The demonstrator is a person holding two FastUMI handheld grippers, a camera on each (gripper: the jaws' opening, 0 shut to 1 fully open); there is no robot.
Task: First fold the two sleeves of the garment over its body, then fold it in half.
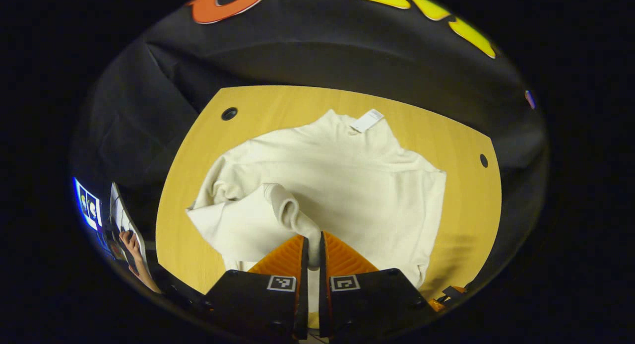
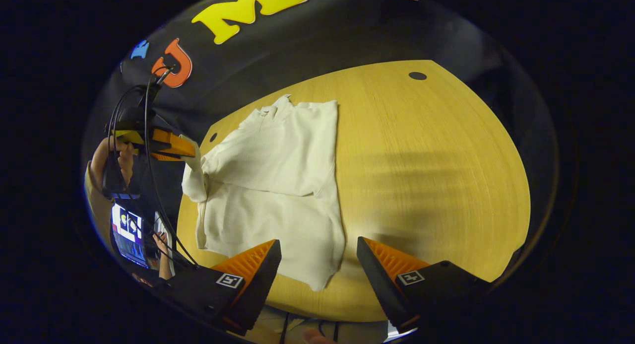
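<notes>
A cream long-sleeved garment [image 1: 347,180] lies on the wooden table [image 1: 446,130], collar and white tag [image 1: 367,120] at the far side. My left gripper [image 1: 313,252] is shut on the cuff of one sleeve [image 1: 292,215], which hangs lifted above the garment's body. In the right gripper view the garment [image 2: 278,185] lies left of centre, and the left gripper [image 2: 191,153] holds the sleeve up at its left edge. My right gripper [image 2: 317,259] stands open above the garment's near hem, with nothing between its fingers.
Bare table top [image 2: 436,160] spreads to the right of the garment, with small round holes [image 2: 417,76] near its corners. A person's hand [image 1: 131,242] and a screen [image 2: 129,232] are beyond the table's left edge. Black cloth walls surround the table.
</notes>
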